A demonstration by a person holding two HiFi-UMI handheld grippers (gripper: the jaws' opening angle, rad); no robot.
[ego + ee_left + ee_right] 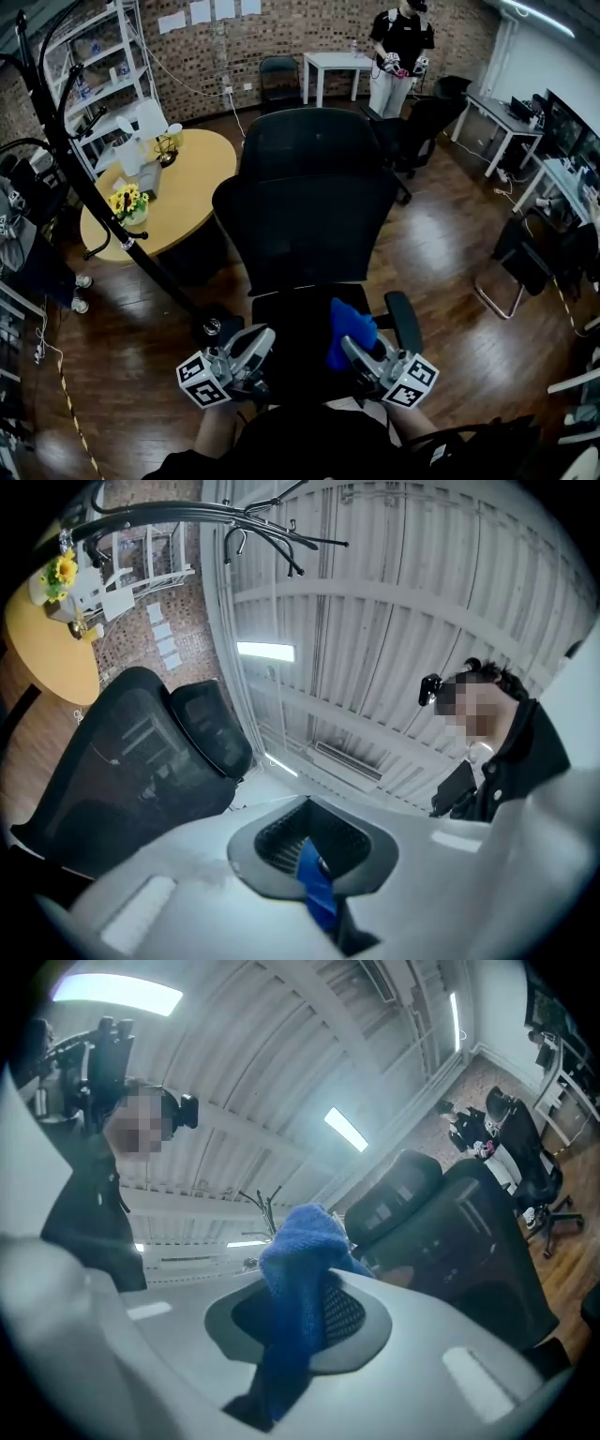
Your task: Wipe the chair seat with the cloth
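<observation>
Head view: the black seat (292, 323) lies just ahead of both tongs; the blue cloth (349, 328) sits over its right part, beside the right armrest (405, 321); whether it touches the seat I cannot tell; its long axis runs near to far, out from the right gripper (362, 360). The left gripper (253, 347) hovers at the seat's near left edge, apart from the cloth. Most of the seat lies left and far of the cloth, so I judge any stroke falls to the right gripper.

Left gripper view: the jaws stand together; a thin blue strip (317, 891) shows in the seam, cloth or fitting I cannot tell; the chair back (122, 752) rises at left.

Right gripper view: the jaws are clamped on the cloth, which bunches out beyond the tips.
</observation>
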